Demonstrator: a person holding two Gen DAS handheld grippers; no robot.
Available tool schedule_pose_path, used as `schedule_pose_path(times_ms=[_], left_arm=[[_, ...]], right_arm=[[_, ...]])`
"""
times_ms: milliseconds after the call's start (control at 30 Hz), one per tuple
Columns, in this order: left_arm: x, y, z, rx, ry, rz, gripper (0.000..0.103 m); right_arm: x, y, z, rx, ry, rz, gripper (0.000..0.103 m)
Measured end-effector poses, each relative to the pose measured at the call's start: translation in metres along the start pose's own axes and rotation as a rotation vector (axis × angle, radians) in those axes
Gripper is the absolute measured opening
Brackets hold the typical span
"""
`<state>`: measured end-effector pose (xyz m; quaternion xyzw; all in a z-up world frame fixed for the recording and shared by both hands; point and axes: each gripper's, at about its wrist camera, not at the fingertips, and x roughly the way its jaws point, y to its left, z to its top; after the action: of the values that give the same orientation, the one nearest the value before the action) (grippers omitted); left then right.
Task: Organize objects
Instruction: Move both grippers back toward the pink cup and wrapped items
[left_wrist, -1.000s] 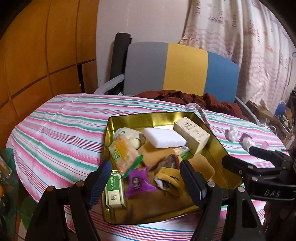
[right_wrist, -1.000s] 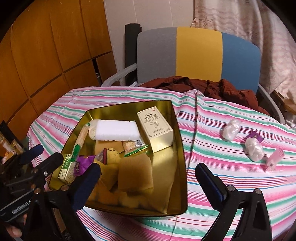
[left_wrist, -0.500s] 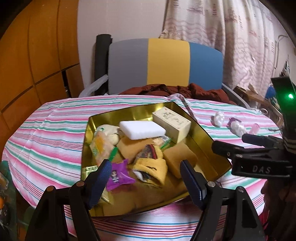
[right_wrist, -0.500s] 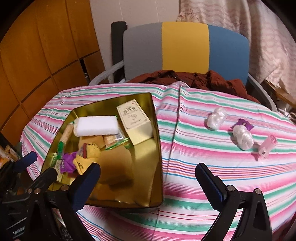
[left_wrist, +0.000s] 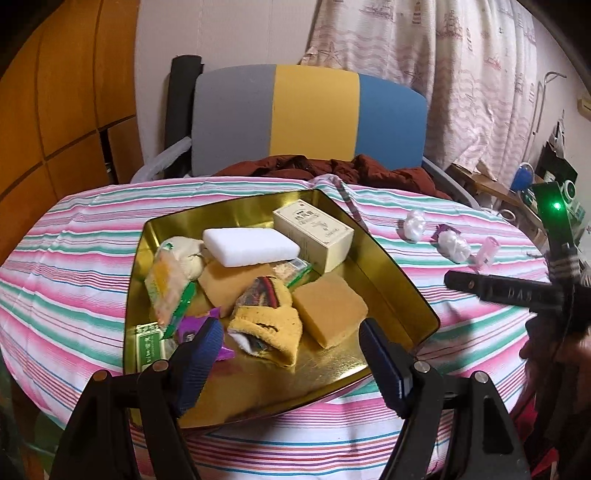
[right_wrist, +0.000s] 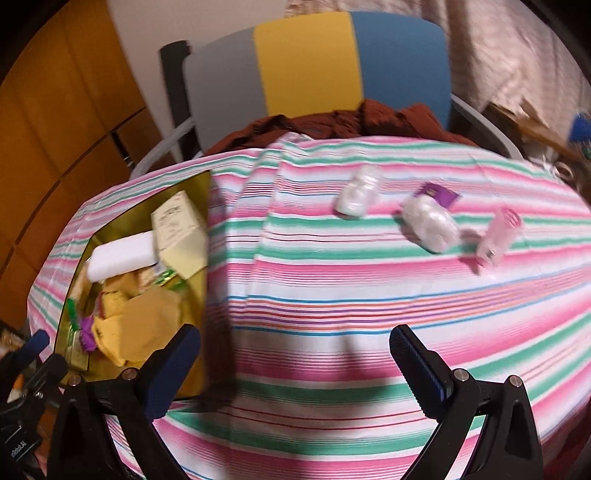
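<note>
The right gripper (right_wrist: 295, 363) hung wide open and empty over the striped worktop (right_wrist: 332, 314); the white wrapped bundles (right_wrist: 430, 223) lay ahead and slightly right, nearer it than the open, empty left gripper (left_wrist: 290, 354) over the gold tray (left_wrist: 406, 291).

Left gripper (left_wrist: 291, 349) jaws apart, empty, low centre of frame over shiny gold metal tray (left_wrist: 402, 291); white rectangular foam block (left_wrist: 251, 246) and cream printed carton (left_wrist: 314, 230) lie mid-frame inside.
</note>
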<state>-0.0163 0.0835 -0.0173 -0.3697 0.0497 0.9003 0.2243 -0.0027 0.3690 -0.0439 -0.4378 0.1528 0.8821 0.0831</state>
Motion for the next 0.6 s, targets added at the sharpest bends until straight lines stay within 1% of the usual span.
schedule_pose_path(times_ms=[133,233,400,467,533,600], left_arm=[[0.002,-0.005,-0.001,0.018,0.003,-0.015,0.077],[0.002,-0.006,0.0,0.013,0.002,-0.025,0.077],[0.007,0.0,0.004,-0.03,0.014,-0.023,0.077],[0.007,0.0,0.005,-0.026,0.016,-0.029,0.076],[0.007,-0.003,0.007,-0.017,0.012,-0.037,0.076],[0.006,-0.007,0.009,-0.006,0.01,-0.049,0.076]], right_arm=[[-0.003,-0.032,0.011,0.067,0.007,-0.022,0.103],[-0.008,-0.058,0.024,0.12,-0.008,-0.03,0.103],[-0.017,-0.108,0.051,0.218,-0.073,-0.11,0.103],[-0.015,-0.128,0.062,0.246,-0.091,-0.151,0.103],[-0.007,-0.149,0.071,0.283,-0.094,-0.188,0.103],[0.004,-0.167,0.079,0.323,-0.087,-0.191,0.103]])
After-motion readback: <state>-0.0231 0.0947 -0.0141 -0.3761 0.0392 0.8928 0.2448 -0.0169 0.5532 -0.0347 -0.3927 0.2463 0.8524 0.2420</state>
